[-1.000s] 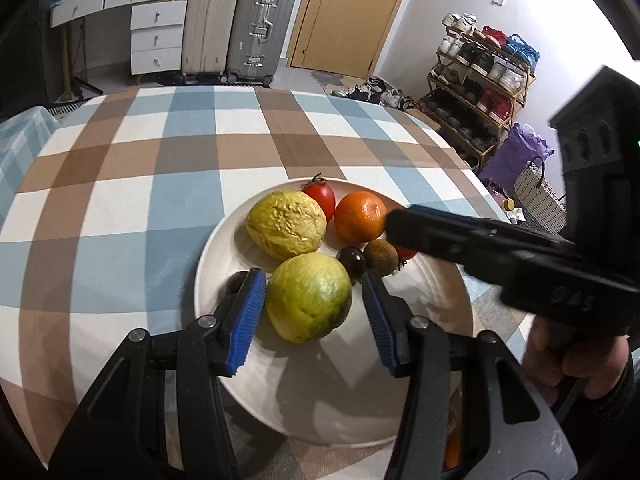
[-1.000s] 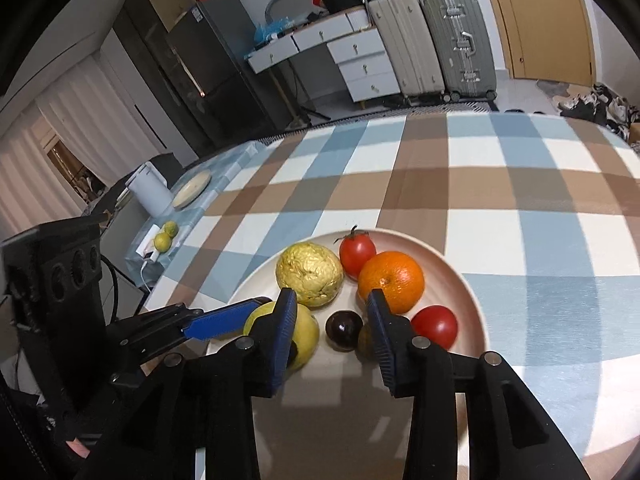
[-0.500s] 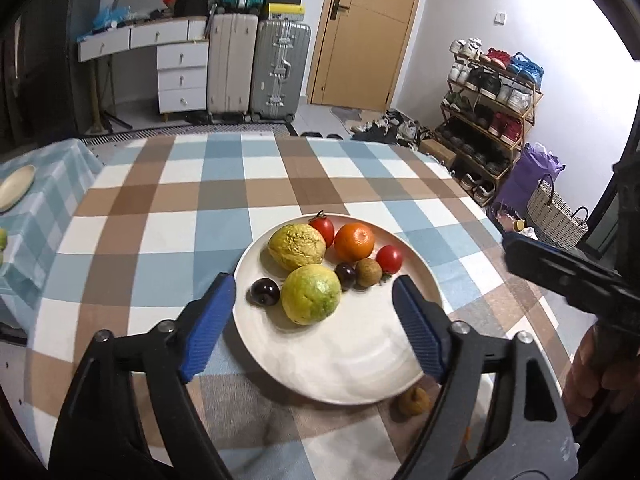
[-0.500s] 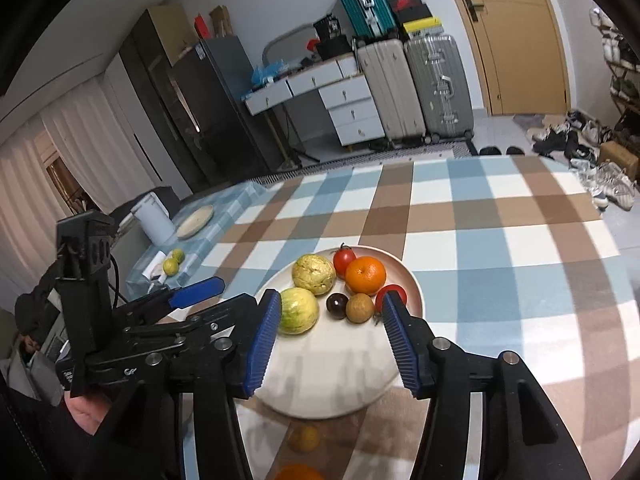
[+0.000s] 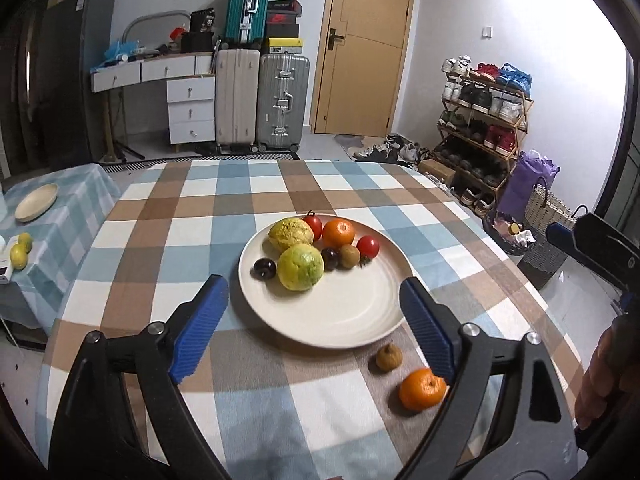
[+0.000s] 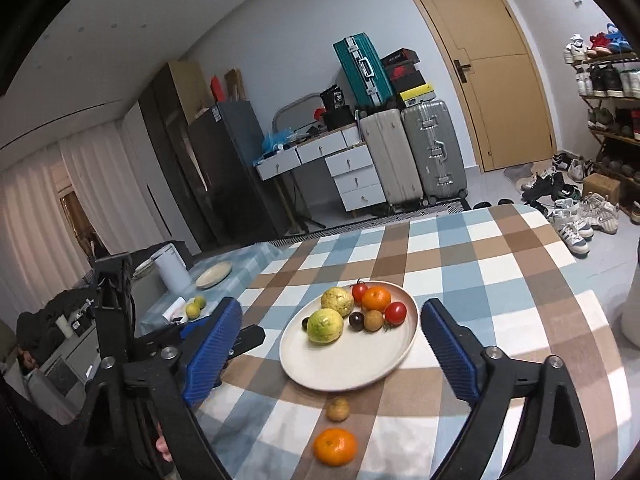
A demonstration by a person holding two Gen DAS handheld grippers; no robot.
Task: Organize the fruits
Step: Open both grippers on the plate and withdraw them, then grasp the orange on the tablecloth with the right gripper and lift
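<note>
We note a checked table [image 5: 168, 240] carrying a cream plate [image 5: 344, 320] near its middle. Left gripper [image 5: 314, 320] is released, jaws spread wide and holding nothing, hovering above the near edge of the plate. Right gripper [image 6: 330, 344] is likewise released and empty, jaws either side of the plate in its own view.

On the plate, clustered at the far side, we count:
- green guava [image 5: 300, 267], nearest the plate's centre
- yellow guava [image 5: 290, 233] behind it, touching
- orange [image 5: 338, 233] beside the yellow guava
- two tomatoes, one [image 5: 313, 223] at the far rim, one [image 5: 368, 246] to the right
- brown fruit [image 5: 349, 256] next to a dark plum [image 5: 330, 258]
- second plum [image 5: 265, 269] left of the green guava

Off the plate, on the cloth at the near side: a loose orange [image 5: 422, 389] and a small tan fruit [image 5: 388, 357], between it and the plate rim, apart from both.

We also see a side table [image 5: 72, 200] to the left with a small dish [image 5: 36, 202] and two lemons [image 5: 20, 250].
</note>
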